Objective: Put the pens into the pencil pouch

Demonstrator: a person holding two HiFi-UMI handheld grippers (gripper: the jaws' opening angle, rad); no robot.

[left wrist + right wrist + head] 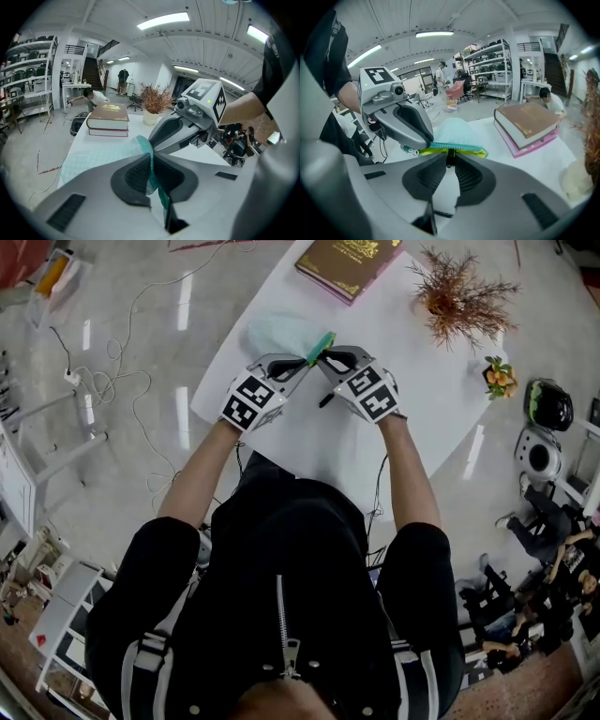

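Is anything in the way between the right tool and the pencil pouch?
No, nothing visible. The right tool pinches a thin dark tab at the zip edge of the pencil pouch, and the left tool is shut on its teal edge beside it.

Right claw (450, 161) pinching dark pen (449, 154) at teal pouch (457, 132) mouth.

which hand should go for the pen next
Probably right: the pen lies just beside the right gripper, which only pinches the zip pull; the left gripper is shut on the pouch edge, holding it.
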